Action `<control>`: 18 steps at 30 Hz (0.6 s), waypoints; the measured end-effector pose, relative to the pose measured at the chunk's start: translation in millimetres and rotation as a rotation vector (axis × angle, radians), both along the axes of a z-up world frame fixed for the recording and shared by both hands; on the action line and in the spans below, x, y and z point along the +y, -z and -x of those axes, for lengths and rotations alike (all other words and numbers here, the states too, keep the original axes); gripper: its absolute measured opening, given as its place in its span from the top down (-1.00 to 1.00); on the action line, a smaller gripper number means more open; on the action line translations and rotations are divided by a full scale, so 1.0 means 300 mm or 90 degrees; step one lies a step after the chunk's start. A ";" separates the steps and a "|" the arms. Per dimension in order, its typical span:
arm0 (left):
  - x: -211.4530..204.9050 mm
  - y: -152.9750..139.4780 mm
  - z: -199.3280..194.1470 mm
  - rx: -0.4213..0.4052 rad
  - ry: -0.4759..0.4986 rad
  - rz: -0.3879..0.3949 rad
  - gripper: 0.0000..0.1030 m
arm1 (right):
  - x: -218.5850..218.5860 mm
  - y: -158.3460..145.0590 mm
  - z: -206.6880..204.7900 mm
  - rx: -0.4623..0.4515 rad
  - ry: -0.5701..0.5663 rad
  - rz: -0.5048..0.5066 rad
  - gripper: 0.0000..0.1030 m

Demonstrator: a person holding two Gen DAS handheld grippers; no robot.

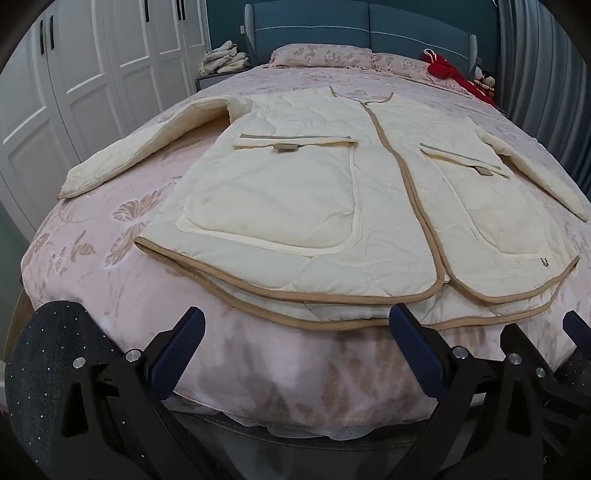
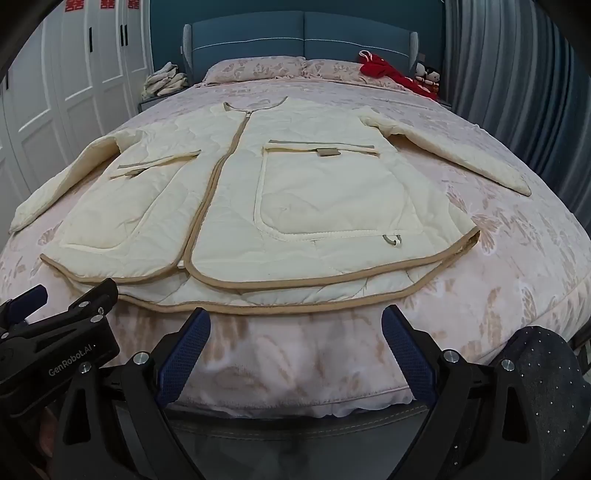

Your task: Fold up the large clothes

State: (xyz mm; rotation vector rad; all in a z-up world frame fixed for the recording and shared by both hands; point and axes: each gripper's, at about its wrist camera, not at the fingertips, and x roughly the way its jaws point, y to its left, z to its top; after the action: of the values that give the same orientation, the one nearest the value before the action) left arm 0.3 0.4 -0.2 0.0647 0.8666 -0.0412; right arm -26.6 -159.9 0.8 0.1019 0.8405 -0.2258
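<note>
Pink bedspread point(image 1: 92, 295) with a leaf pattern covers the bed in my left wrist view, white wardrobe doors point(image 1: 92, 74) on the left and a blue headboard point(image 1: 362, 33) far behind. I see the cream quilted jacket point(image 1: 332, 206) spread flat, front side up, its brown-edged hem near me, both sleeves stretched outward. My left gripper point(image 1: 295, 350) hangs before the near bed edge, fingers spread wide and holding nothing.

From my right wrist view the jacket point(image 2: 266, 206) lies in the middle of the bedspread point(image 2: 517, 295), collar far. My right gripper point(image 2: 295, 350) is also spread wide and empty, just before the hem. A red cloth point(image 2: 384, 68) lies near the pillows point(image 2: 258, 68).
</note>
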 end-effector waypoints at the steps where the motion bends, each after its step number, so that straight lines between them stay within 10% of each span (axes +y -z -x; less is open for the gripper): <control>1: 0.000 0.000 0.000 0.000 0.000 0.000 -0.89 | 0.000 0.001 0.000 0.000 0.000 0.000 -0.79; 18: -0.005 -0.010 0.003 -0.003 0.000 -0.009 -0.89 | 0.005 0.004 -0.007 0.004 -0.001 0.006 -0.79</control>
State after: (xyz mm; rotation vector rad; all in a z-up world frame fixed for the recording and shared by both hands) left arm -0.7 -1.1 2.9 0.0781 0.8623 -0.0356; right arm -24.6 -158.3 -0.2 0.0924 0.8459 -0.2288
